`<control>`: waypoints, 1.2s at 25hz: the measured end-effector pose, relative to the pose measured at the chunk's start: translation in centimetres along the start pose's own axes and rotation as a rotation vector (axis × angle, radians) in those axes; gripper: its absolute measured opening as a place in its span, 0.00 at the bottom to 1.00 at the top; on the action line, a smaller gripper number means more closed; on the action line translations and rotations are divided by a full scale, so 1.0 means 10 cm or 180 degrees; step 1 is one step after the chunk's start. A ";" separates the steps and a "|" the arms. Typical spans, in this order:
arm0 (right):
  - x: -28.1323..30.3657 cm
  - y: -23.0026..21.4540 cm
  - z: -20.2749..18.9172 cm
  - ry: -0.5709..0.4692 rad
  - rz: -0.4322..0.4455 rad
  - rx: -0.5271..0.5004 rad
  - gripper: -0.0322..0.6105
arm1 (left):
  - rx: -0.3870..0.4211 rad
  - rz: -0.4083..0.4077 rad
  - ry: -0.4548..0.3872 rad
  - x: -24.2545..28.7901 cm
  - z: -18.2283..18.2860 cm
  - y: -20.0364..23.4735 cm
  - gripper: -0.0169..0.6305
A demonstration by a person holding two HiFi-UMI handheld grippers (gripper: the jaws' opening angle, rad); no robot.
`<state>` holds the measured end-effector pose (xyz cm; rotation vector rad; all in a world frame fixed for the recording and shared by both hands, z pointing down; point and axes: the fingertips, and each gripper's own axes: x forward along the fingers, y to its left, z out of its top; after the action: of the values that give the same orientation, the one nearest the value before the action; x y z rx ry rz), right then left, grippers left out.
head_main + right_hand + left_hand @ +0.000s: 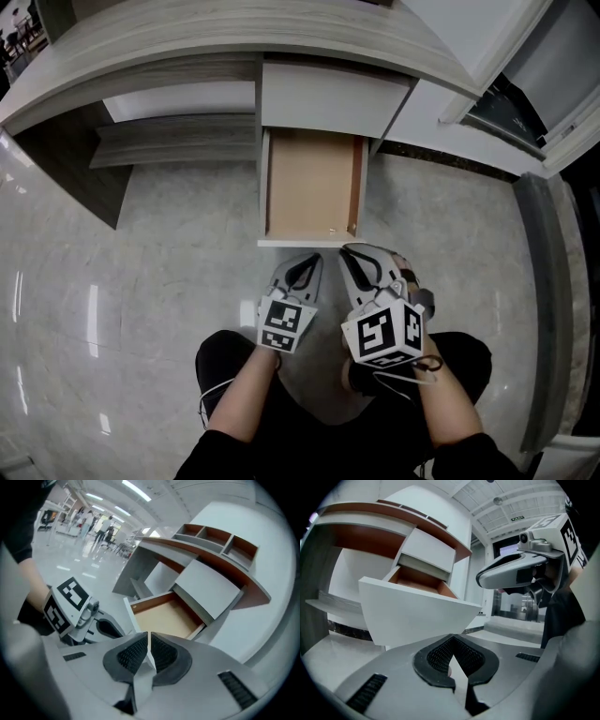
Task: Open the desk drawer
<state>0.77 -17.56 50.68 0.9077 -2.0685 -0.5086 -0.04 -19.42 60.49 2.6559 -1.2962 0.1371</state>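
Observation:
The desk drawer stands pulled out under the grey desk top. It has a bare tan wooden bottom and a white front panel facing me. Both grippers hover just short of that front. My left gripper is shut with nothing in it; from the left gripper view its pads meet at the tip below the white drawer front. My right gripper is beside it, jaws drawn together to a thin slit with nothing between, looking down into the drawer.
A closed white drawer sits above the open one. A low shelf runs under the desk to the left. A white cabinet stands at the right. The person's dark-trousered knees are over the glossy marble floor.

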 end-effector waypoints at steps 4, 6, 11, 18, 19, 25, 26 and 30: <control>-0.04 -0.03 -0.06 -0.0340 -0.0435 0.0992 0.08 | -0.0034 0.0036 -0.0039 -0.05 0.05 0.02 0.03; -0.04 0.01 -0.17 -0.0435 -0.0629 0.1445 0.08 | -0.0043 0.0058 -0.0065 -0.08 0.08 0.03 0.03; 0.07 0.08 -0.35 -0.0617 -0.0717 0.2025 0.07 | -0.0045 0.0128 -0.0075 -0.15 0.10 0.05 0.03; 0.20 0.26 -0.32 -0.0693 -0.0553 0.2065 0.07 | -0.0146 0.0214 -0.0136 -0.22 0.16 0.13 0.03; 0.22 0.28 -0.33 -0.0690 -0.0543 0.2074 0.07 | -0.0152 0.0226 -0.0147 -0.23 0.18 0.14 0.03; 0.27 0.27 -0.35 -0.0654 -0.0513 0.2101 0.06 | -0.0120 0.0243 -0.0135 -0.24 0.19 0.14 0.03; 0.27 0.27 -0.34 -0.0654 -0.0499 0.2097 0.06 | -0.0109 0.0239 -0.0128 -0.24 0.18 0.14 0.03; 0.29 0.31 -0.31 -0.0636 -0.0452 0.2077 0.06 | -0.0093 0.0252 -0.0137 -0.25 0.19 0.14 0.03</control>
<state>0.72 -17.80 55.96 1.4306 -2.4106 0.0269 -2.64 -18.75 58.37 2.5980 -1.4062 0.0715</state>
